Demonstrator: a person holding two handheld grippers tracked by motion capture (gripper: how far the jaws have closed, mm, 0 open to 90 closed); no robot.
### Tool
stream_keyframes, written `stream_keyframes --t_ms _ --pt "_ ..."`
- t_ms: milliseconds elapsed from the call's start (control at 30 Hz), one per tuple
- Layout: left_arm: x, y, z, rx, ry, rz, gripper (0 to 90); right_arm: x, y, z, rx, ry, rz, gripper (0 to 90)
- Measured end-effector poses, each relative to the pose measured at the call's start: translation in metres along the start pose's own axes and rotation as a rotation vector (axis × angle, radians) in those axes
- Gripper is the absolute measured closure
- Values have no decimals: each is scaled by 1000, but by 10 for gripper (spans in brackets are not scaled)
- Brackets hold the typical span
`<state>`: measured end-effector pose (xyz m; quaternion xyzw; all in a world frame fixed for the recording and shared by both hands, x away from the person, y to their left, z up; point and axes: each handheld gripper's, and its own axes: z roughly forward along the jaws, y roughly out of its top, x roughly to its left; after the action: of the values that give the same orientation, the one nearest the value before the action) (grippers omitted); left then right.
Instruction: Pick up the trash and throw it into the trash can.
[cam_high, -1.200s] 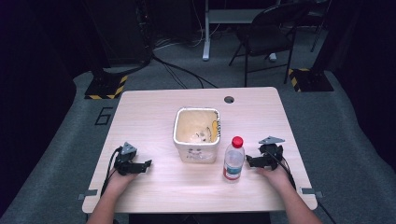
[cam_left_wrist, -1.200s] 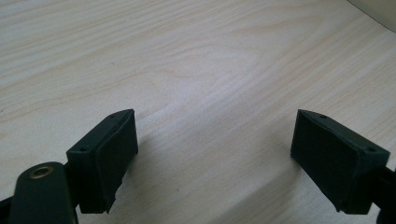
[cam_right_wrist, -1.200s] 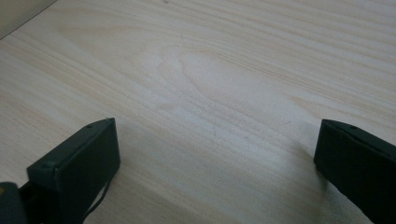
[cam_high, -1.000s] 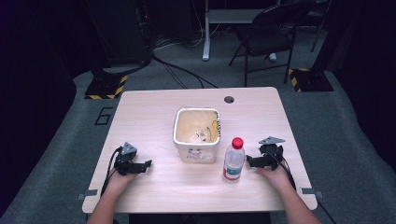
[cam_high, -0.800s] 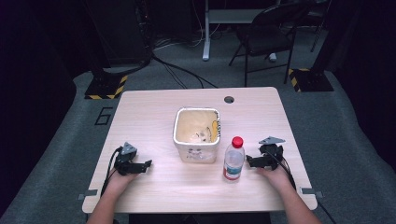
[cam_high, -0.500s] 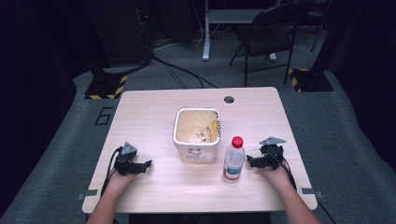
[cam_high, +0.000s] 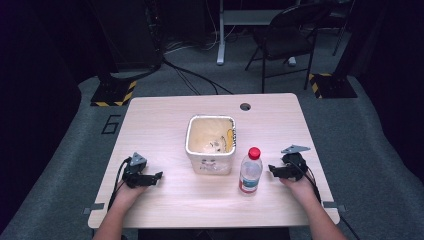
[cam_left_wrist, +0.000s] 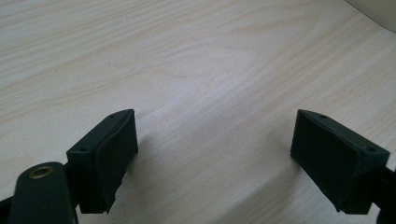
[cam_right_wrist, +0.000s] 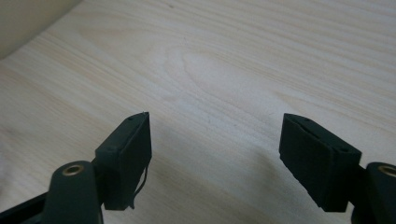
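Flanking a clear plastic bottle (cam_high: 250, 171), matte black jaws hover over pale woodgrain.

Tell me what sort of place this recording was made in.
Probably a lab or workshop set up for recording, not a home. A light wooden table stands on grey carpet, hazard-striped stand bases and loose cables lie behind it, and a folding chair sits against a dark backdrop.

The left tongs (cam_left_wrist: 215, 154) hang open over bare pale wood table (cam_left_wrist: 196, 60) (nothing lies between the jaws).
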<state>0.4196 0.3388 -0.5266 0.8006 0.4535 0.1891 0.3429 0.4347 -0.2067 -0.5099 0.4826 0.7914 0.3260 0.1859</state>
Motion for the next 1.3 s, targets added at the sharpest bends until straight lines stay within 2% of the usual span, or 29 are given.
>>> stream_keyframes --t_ms 67,133,233,533,700,967,1300 --pt "0 0 0 -1 -1 1 147 0 1 -5 -9 5 -1 252" --pt "0 0 0 -2 -1 1 147 -1 3 -10 -12 10 -25 257" --pt "0 0 0 -3 -1 0 147 -1 5 -17 -17 26 -22 268" --pt "0 0 0 -5 -2 -1 146 2 4 -28 -18 42 -58 280" --pt "0 -1 0 -6 -2 -1 146 2 1 -36 -17 66 -57 280" --pt "0 0 0 -7 -2 -2 146 6 -1 -51 -27 117 -80 274" --pt "0 -1 0 -9 -2 -2 146 20 -5 -70 -34 205 -117 253"
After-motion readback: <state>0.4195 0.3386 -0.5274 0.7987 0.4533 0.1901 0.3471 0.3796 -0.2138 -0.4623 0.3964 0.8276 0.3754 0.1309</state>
